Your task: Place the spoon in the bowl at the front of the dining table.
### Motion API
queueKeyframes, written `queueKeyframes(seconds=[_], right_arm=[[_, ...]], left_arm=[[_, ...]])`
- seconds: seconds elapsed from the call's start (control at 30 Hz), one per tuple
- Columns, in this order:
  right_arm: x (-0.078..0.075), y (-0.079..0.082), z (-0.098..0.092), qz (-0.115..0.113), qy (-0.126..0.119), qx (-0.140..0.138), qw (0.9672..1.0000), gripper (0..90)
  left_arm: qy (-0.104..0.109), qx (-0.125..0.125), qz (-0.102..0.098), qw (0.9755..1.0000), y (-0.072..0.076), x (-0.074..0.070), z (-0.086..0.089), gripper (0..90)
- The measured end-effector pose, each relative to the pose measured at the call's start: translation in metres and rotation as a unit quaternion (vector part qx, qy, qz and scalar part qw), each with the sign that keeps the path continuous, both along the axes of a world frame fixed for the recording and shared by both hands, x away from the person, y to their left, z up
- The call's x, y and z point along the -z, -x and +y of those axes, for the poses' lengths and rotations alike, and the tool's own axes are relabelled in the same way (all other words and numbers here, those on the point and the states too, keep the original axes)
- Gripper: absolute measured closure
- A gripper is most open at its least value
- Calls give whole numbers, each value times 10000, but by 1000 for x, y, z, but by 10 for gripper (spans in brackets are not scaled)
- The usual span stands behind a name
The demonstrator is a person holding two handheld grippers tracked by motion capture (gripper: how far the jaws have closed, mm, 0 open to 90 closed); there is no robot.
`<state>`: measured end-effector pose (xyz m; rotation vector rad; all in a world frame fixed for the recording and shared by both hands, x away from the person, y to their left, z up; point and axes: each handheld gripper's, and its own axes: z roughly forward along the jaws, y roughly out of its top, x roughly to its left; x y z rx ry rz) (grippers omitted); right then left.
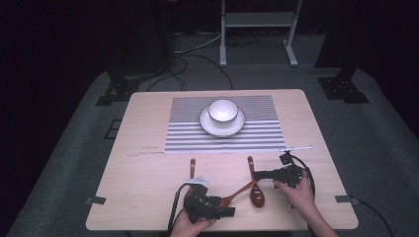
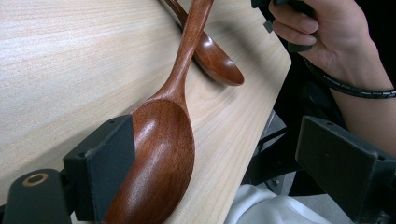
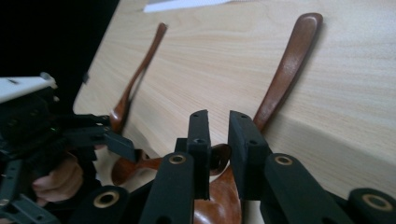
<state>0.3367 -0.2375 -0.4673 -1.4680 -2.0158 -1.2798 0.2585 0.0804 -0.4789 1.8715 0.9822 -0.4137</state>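
At the near edge of the table (image 1: pixel 143 192), two hands working side by side. From above, seen whole: a white bowl (image 1: pixel 222 109) on a white plate (image 1: pixel 211 126), set on a striped mat (image 1: pixel 188 138) at the far middle, well apart from three wooden spoons nearer the front.

Left gripper (image 1: pixel 225 206) low at the front edge in the left hand (image 1: pixel 190 227), pointing right. Shown close up in the left gripper view and lost from above: left gripper (image 2: pixel 224 158) with jaws spread wide, the scoop of the slanting spoon (image 2: pixel 163 140) resting against one jaw and well clear of the other. Not clamped. Handle running away over the scoop of the right spoon (image 2: pixel 217 63), with the right hand (image 2: pixel 327 32) beyond, off the table's edge.

From above, slanting spoon (image 1: pixel 242 190) lying diagonally, its handle tip up by the right gripper (image 1: pixel 259 174); right spoon (image 1: pixel 257 195) pointing away; left spoon (image 1: pixel 192 168) just beside the left gripper, partly hidden by it.

In the right gripper view, right gripper (image 3: pixel 218 140) with jaws nearly together, a slim gap between, nothing seen pinched. Brown wood just behind and below; cannot tell whether touching. Right spoon (image 3: pixel 285 70) reaching away on one side, left spoon (image 3: pixel 140 70) on the other, left hand (image 3: pixel 56 182) low in the corner.
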Motion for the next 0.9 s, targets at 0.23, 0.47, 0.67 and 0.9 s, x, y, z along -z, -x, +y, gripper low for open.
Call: queueKeyframes(seconds=[0.23,0.47,0.67,0.9], right_arm=[[-10,-5,-8,99,-536,55,9985,836],[-22,-18,-24,228,-920,265,9951,843],[-34,-33,-28,256,-1043,388,9935,843],[-47,-51,-26,220,-1085,459,9928,843]], left_arm=[[109,-69,-129,9998,-2,-6,4,107],[334,-313,-322,9984,-5,-15,16,107],[471,-521,-399,9967,-8,-19,24,106],[554,-709,-467,9948,-12,-21,33,105]])
